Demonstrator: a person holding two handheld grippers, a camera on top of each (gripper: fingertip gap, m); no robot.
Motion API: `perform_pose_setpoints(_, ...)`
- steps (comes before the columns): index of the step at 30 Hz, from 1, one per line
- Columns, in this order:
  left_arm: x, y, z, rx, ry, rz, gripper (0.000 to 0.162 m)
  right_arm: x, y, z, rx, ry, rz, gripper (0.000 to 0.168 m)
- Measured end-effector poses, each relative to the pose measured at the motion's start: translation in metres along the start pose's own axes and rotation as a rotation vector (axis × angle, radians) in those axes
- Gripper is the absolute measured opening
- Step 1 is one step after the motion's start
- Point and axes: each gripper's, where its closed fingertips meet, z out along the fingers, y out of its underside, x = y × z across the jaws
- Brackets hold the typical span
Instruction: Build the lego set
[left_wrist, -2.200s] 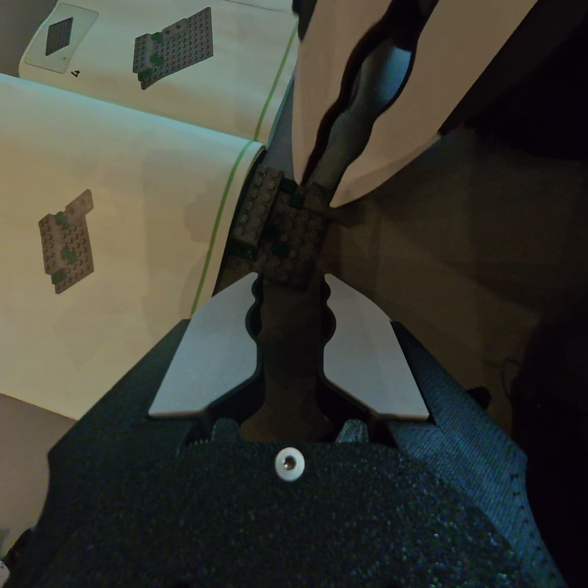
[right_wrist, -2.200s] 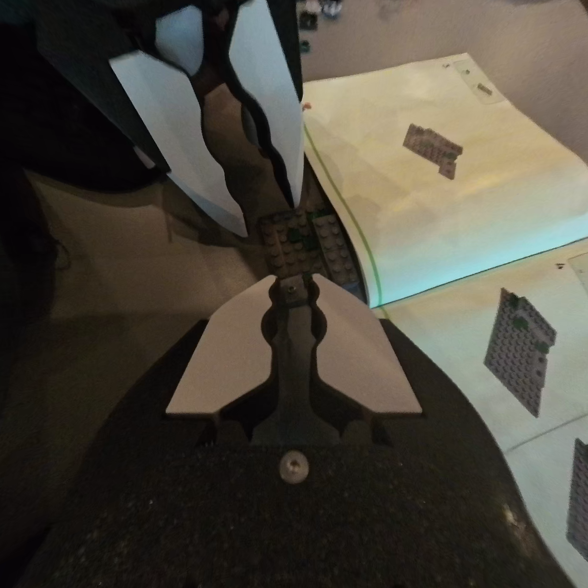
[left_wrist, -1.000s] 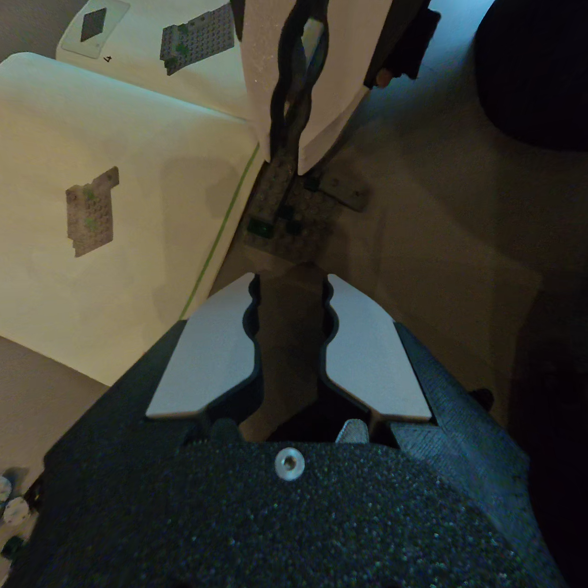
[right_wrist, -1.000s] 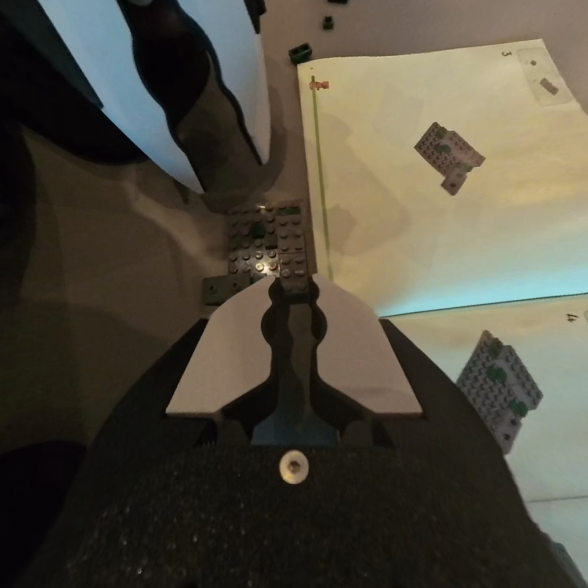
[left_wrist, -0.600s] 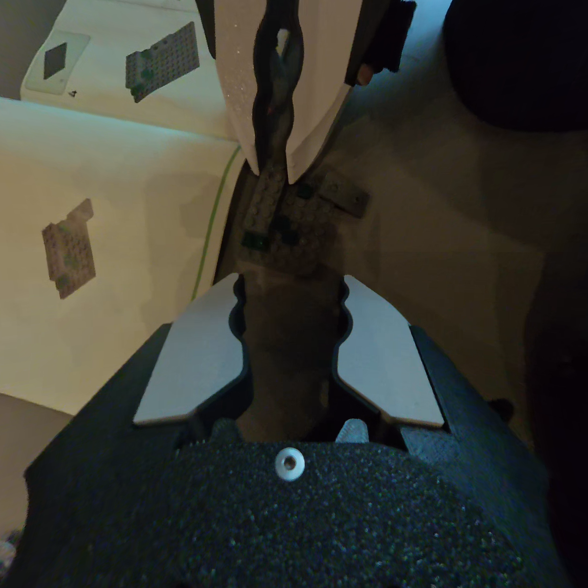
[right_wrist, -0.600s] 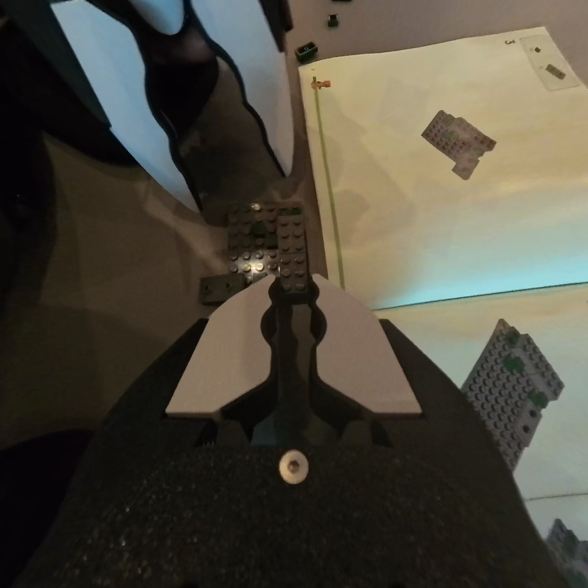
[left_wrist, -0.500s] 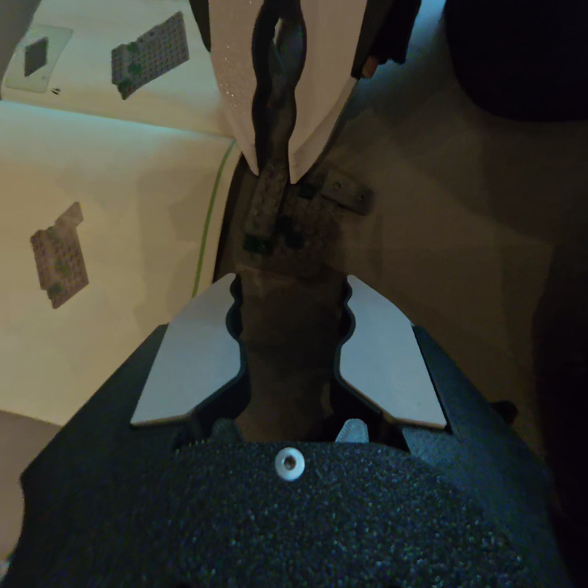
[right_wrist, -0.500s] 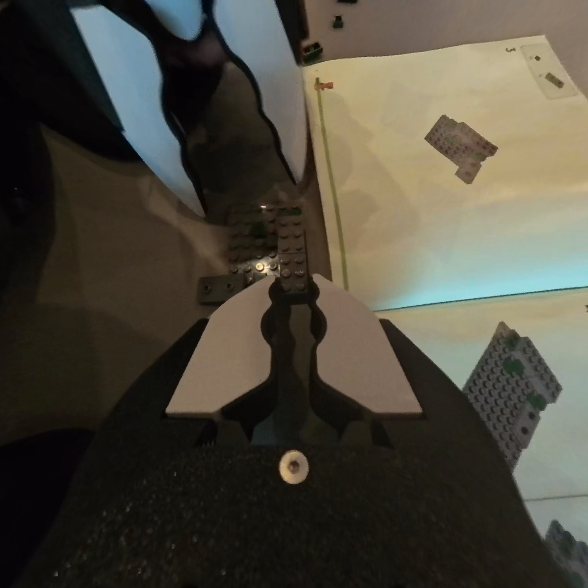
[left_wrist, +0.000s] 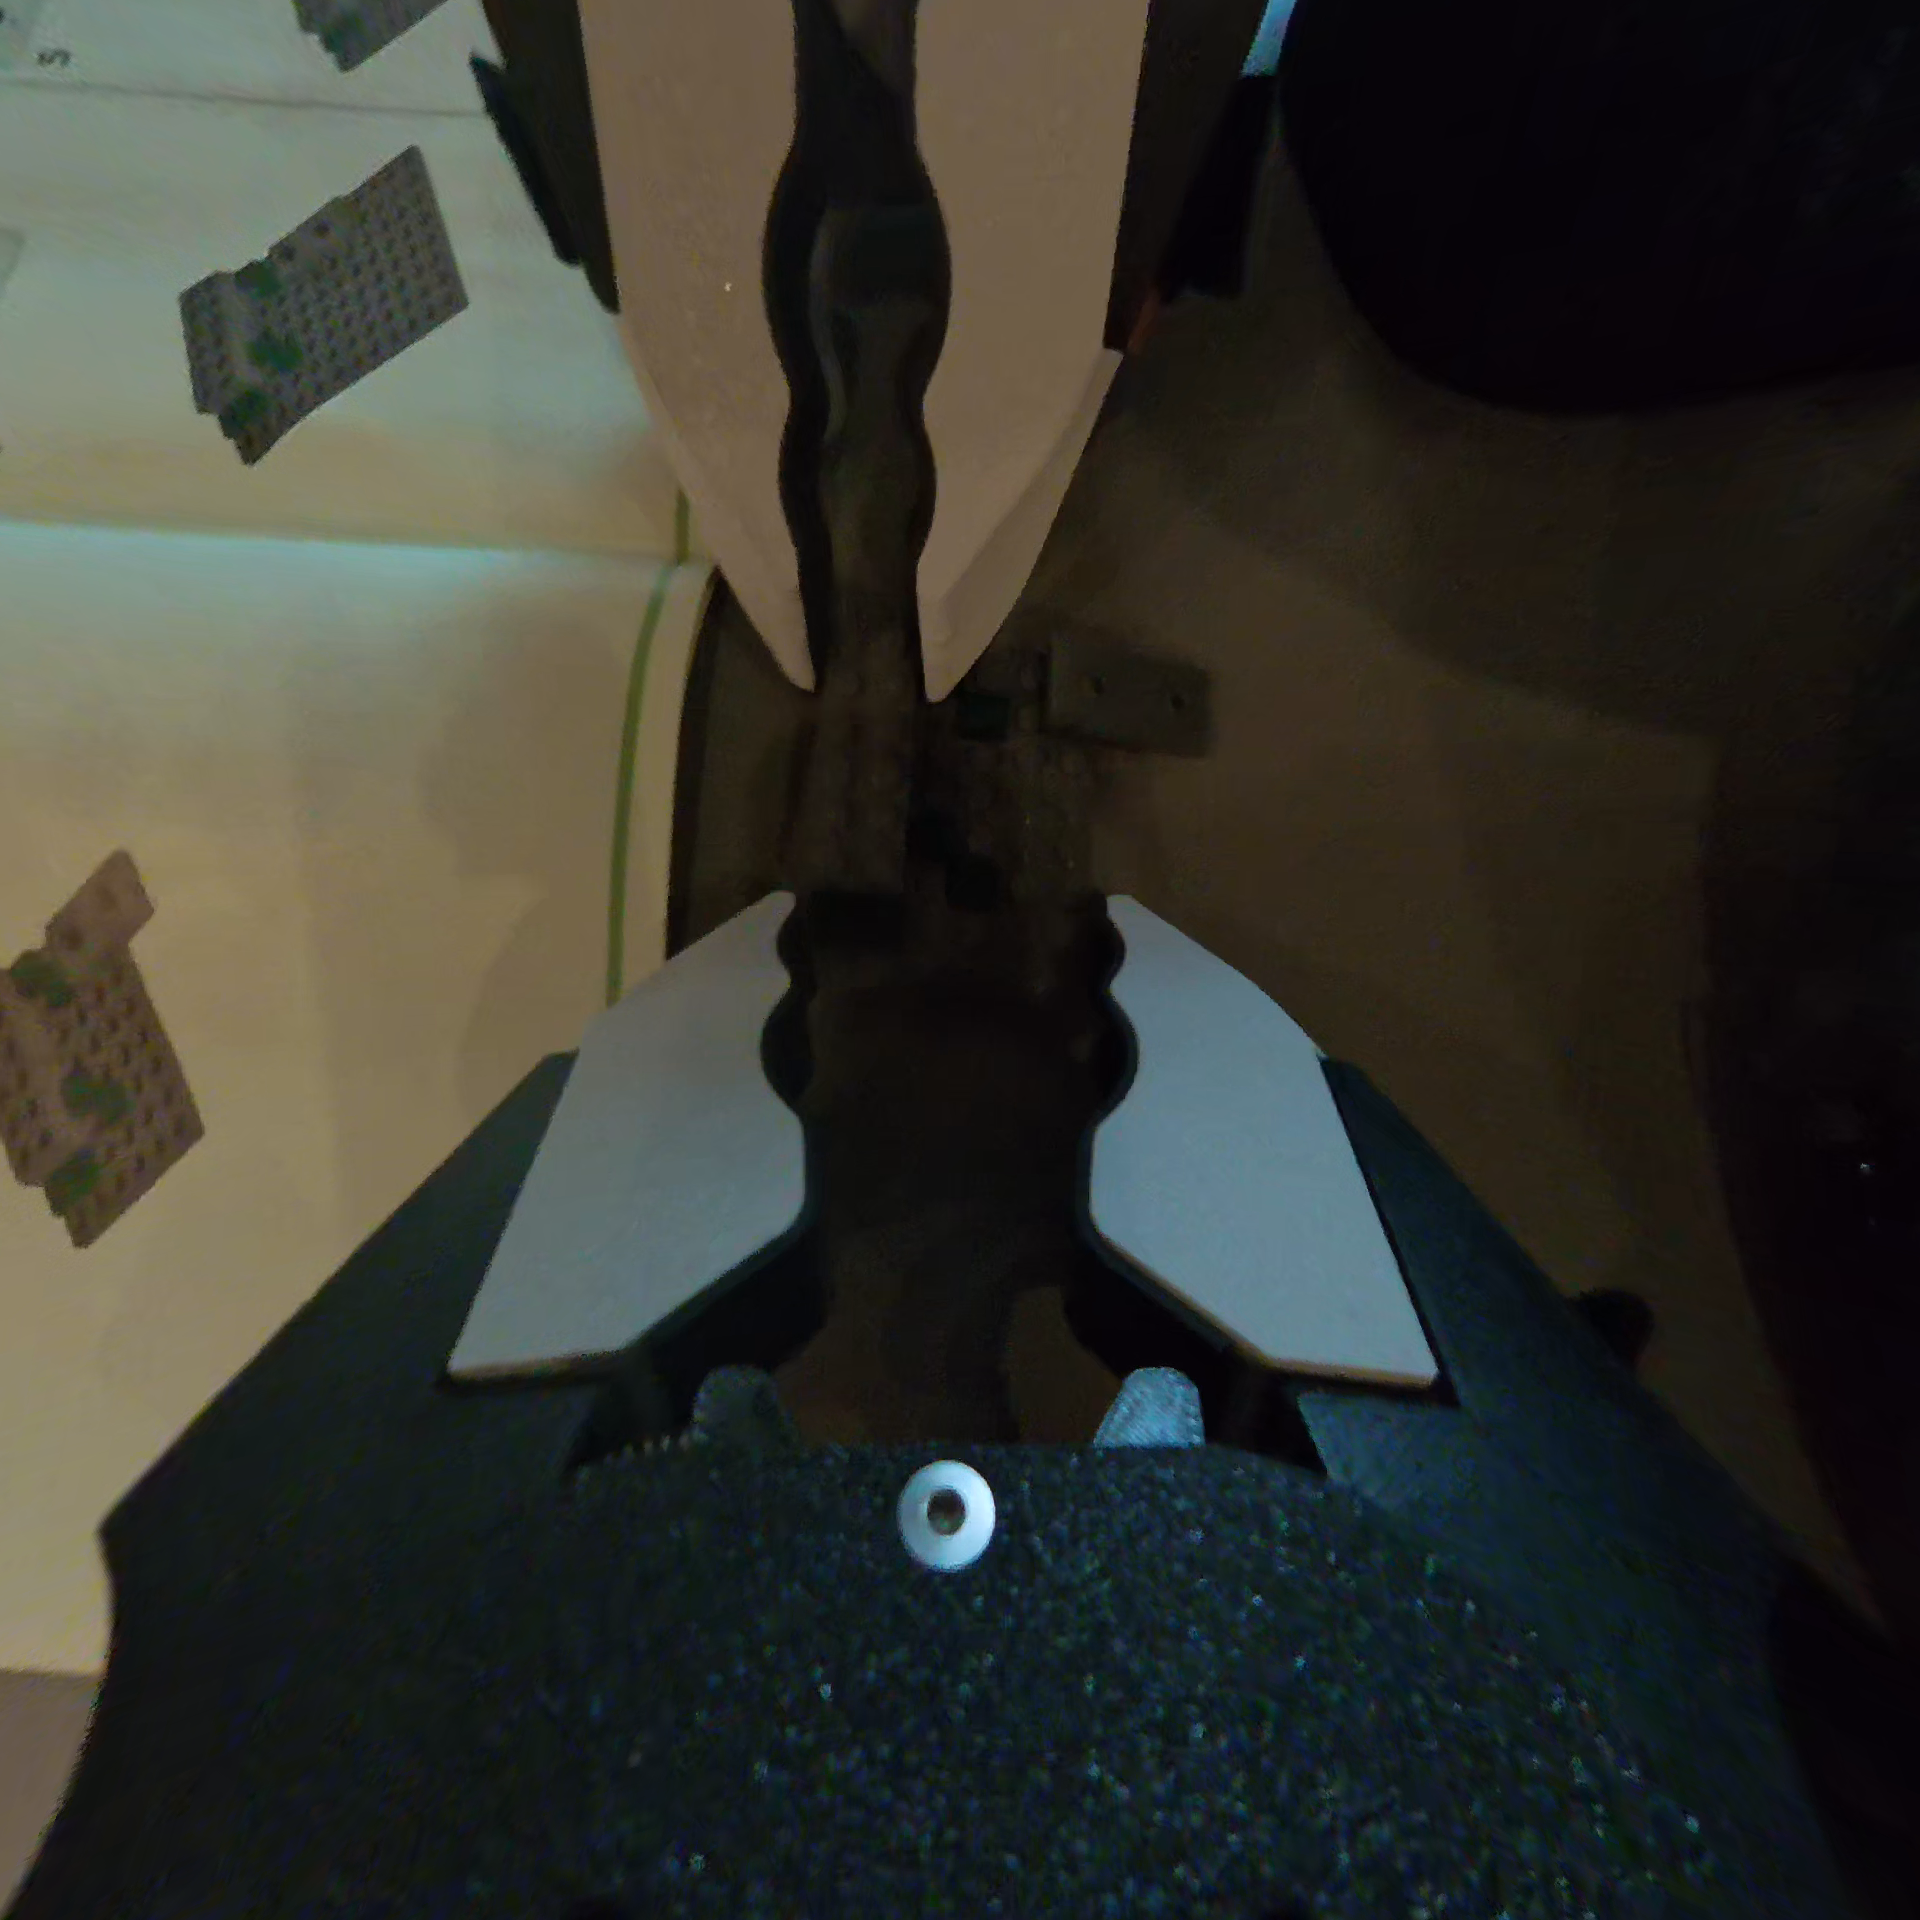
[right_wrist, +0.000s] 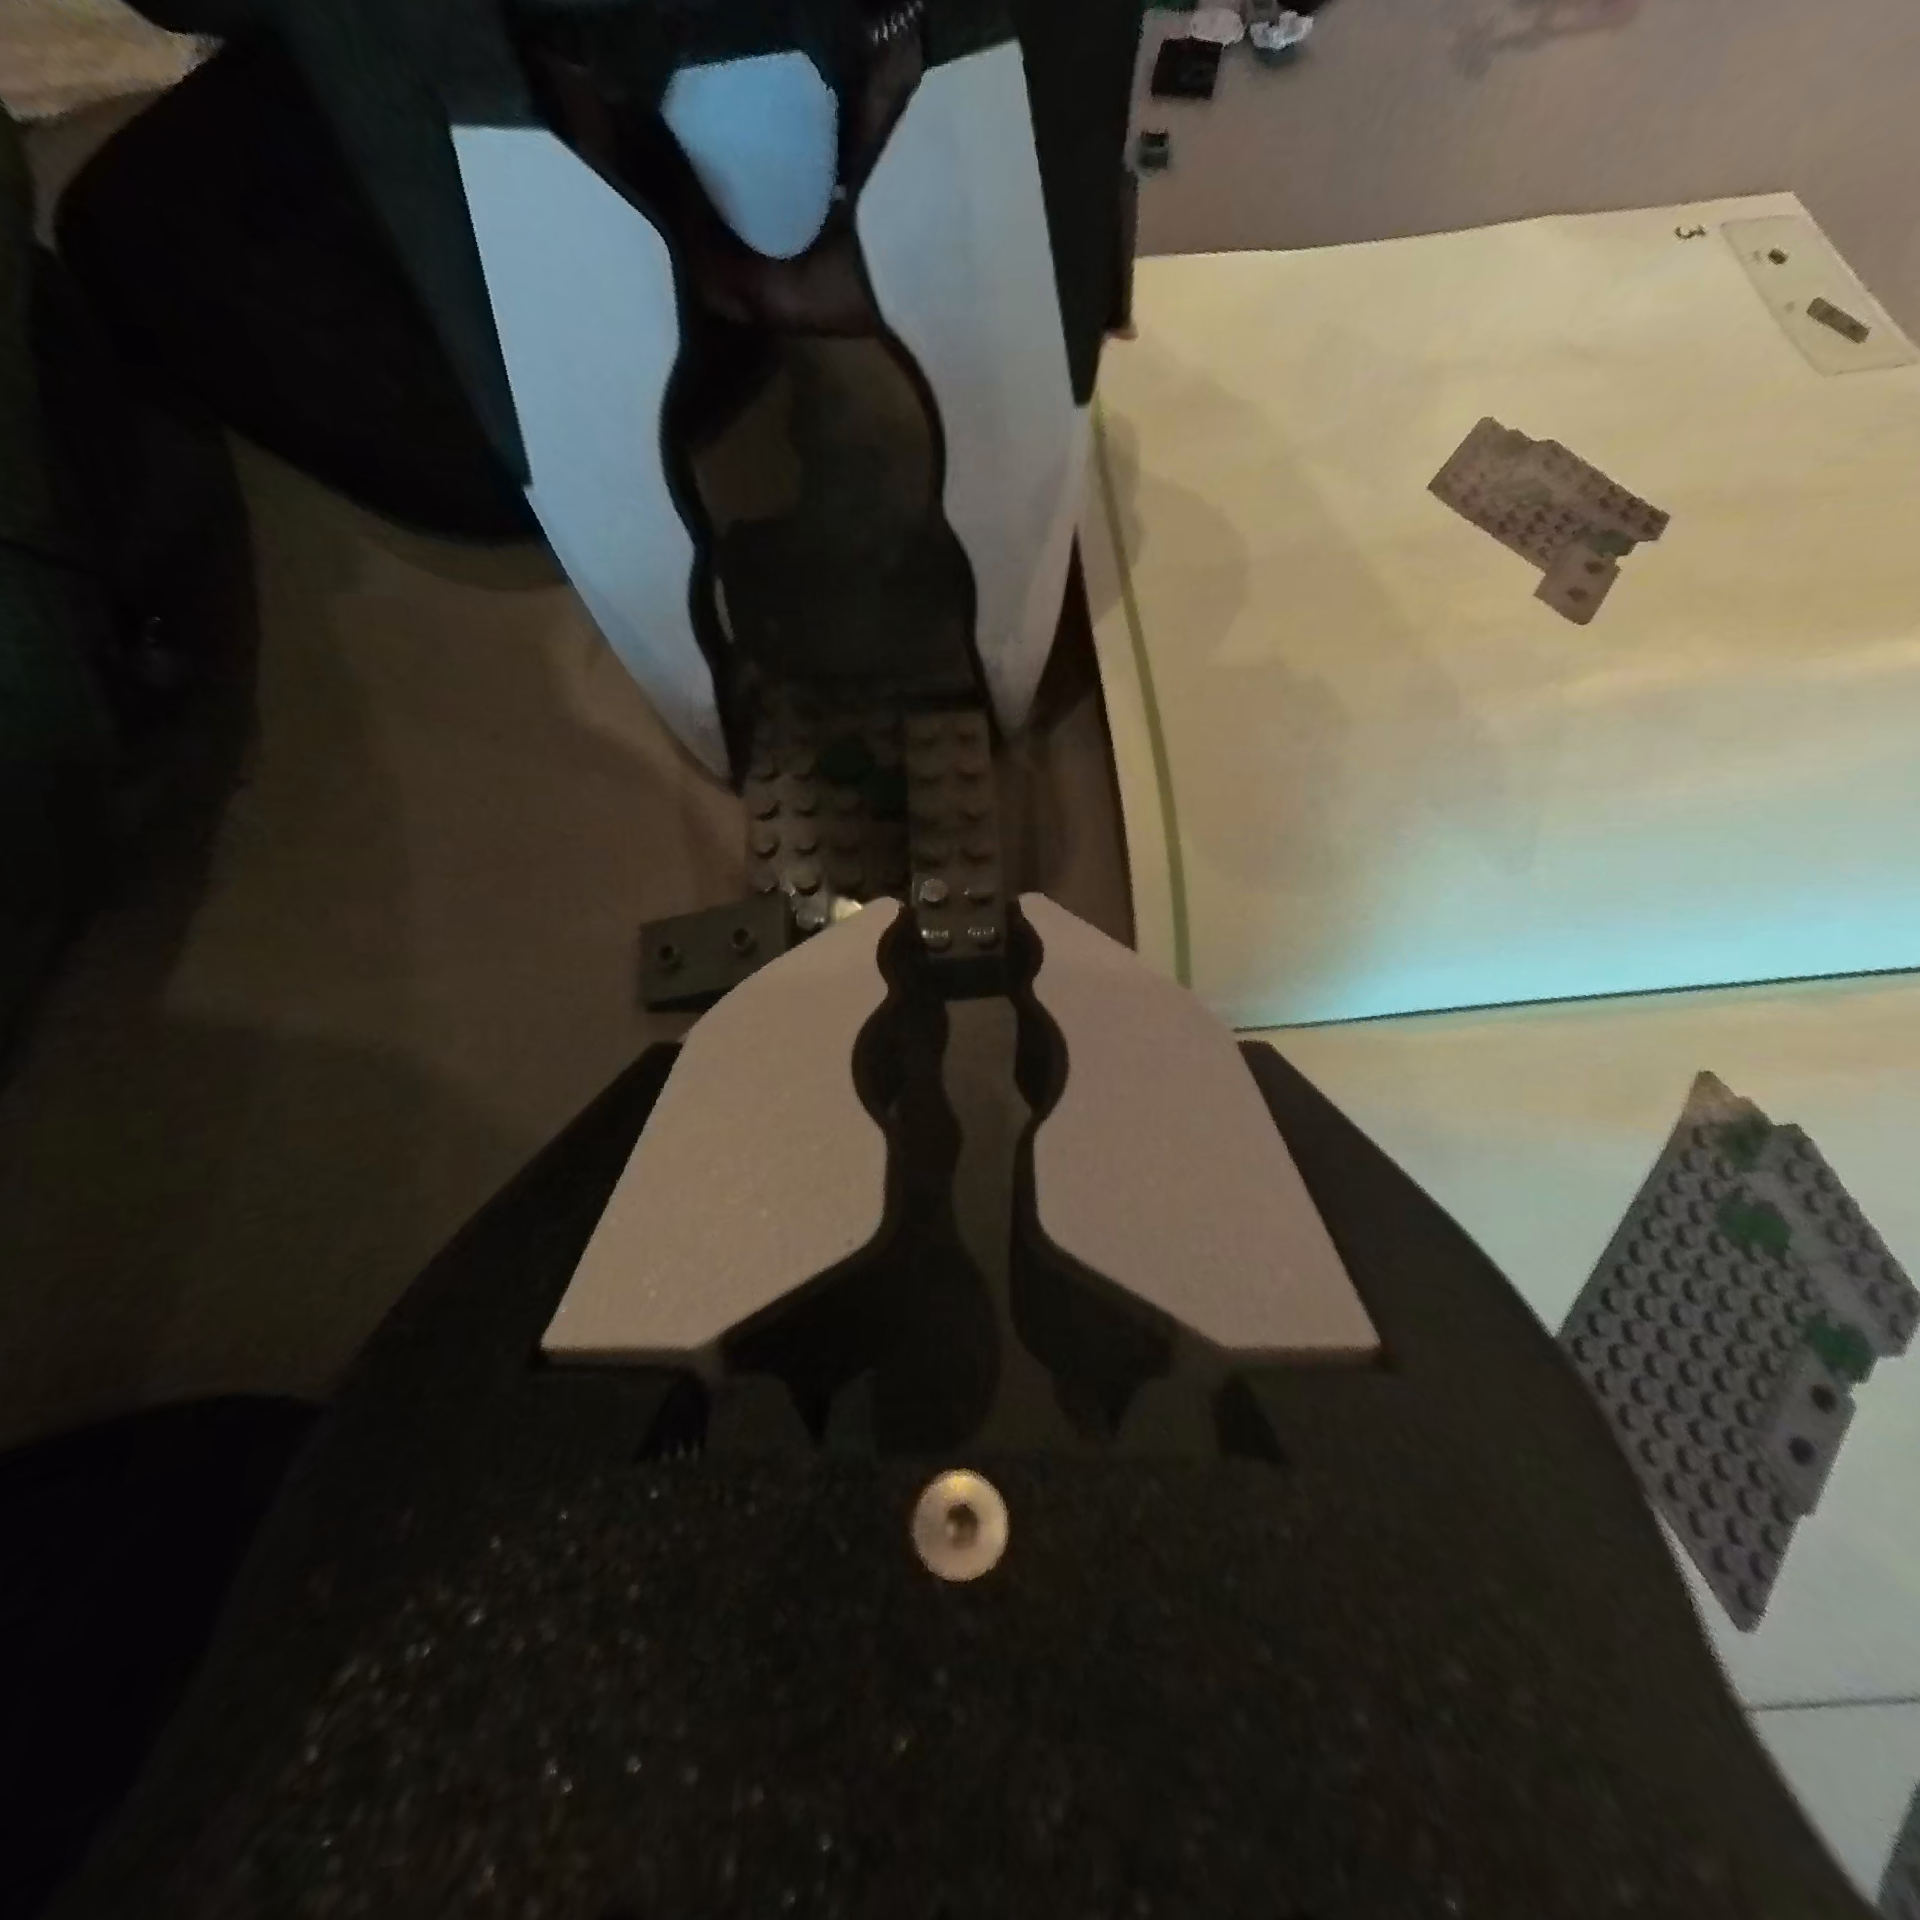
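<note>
Pressing the long grey brick (right_wrist: 954, 831) squarely onto the baseplate (right_wrist: 821, 821) beside the instruction booklet (right_wrist: 1507, 779) matters: right gripper (right_wrist: 961, 914) clamps its end; left gripper (left_wrist: 945, 914), jaws apart, should steady the plate.

Dark grey studded lego plate (right_wrist: 821, 800) with green bits; cream instruction pages (right_wrist: 1455, 779) green-lined; tan desk (right_wrist: 416, 831); white-faced black tools.
</note>
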Motion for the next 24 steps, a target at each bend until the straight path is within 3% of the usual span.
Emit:
perform_pose_setpoints(9,-0.001,0.0,0.0,-0.006,-0.008,-0.008,0.051,0.0,-0.003,-0.004,0.015,0.021,0.01,0.017)
perform_pose_setpoints(15,-0.001,0.0,0.0,-0.006,-0.013,-0.007,0.051,-0.023,-0.012,-0.027,0.032,0.094,-0.059,0.03)
perform_pose_setpoints(19,-0.001,0.0,0.0,-0.01,-0.015,0.005,0.051,-0.052,0.002,-0.014,-0.043,0.152,-0.136,0.038)
perform_pose_setpoints(24,0.0,-0.001,0.001,-0.002,-0.009,0.01,0.05,-0.052,0.007,-0.003,-0.061,0.191,-0.133,0.044)
